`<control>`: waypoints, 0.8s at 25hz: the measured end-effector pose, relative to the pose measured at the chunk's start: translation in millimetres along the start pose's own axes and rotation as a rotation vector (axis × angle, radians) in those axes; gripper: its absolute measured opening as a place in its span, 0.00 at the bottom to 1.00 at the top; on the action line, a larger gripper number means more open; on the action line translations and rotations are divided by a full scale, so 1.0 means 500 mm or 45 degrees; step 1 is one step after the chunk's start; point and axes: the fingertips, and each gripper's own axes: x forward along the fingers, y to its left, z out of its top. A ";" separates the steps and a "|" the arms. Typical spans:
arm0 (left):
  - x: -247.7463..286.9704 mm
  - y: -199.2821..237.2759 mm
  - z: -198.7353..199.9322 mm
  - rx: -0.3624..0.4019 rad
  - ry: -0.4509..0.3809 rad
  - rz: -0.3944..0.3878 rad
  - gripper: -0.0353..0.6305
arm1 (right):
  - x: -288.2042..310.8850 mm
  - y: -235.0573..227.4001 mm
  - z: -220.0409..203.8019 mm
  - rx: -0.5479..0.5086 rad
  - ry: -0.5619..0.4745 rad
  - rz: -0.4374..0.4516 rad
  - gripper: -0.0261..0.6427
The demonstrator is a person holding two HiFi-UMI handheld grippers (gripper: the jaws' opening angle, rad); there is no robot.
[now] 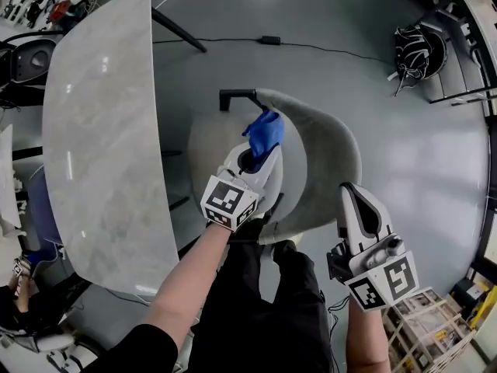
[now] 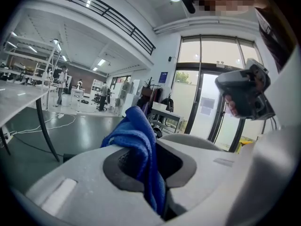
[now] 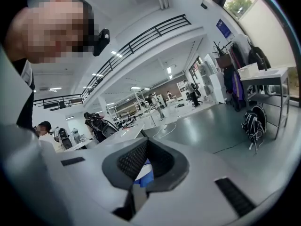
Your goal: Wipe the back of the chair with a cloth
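Observation:
A grey chair with a curved back stands below me in the head view. My left gripper is shut on a blue cloth, held over the seat just inside the back's upper rim. In the left gripper view the cloth hangs bunched between the jaws, with the chair back beyond it. My right gripper is shut with nothing in it and hovers outside the back, to its right. In the right gripper view the jaws are together, and a sliver of blue shows through the gap.
A long marble-topped table runs along the left, close to the chair. A black armrest sticks out at the chair's far side. A cable crosses the floor. A backpack lies far right, a wooden crate near right.

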 end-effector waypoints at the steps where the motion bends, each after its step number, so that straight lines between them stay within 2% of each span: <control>1: 0.021 0.024 -0.021 -0.008 0.003 0.010 0.14 | 0.013 -0.011 -0.010 0.011 -0.002 -0.008 0.06; 5: 0.099 0.097 -0.092 -0.036 0.015 0.040 0.14 | 0.047 -0.056 -0.044 0.052 -0.007 -0.049 0.06; 10: 0.184 0.141 -0.160 -0.037 0.041 0.040 0.14 | 0.066 -0.110 -0.064 0.082 -0.018 -0.097 0.06; 14: 0.235 0.143 -0.196 -0.038 0.046 0.015 0.14 | 0.068 -0.145 -0.081 0.092 -0.021 -0.134 0.06; 20: 0.283 0.095 -0.205 -0.033 0.023 -0.093 0.14 | 0.068 -0.175 -0.114 0.121 -0.012 -0.180 0.06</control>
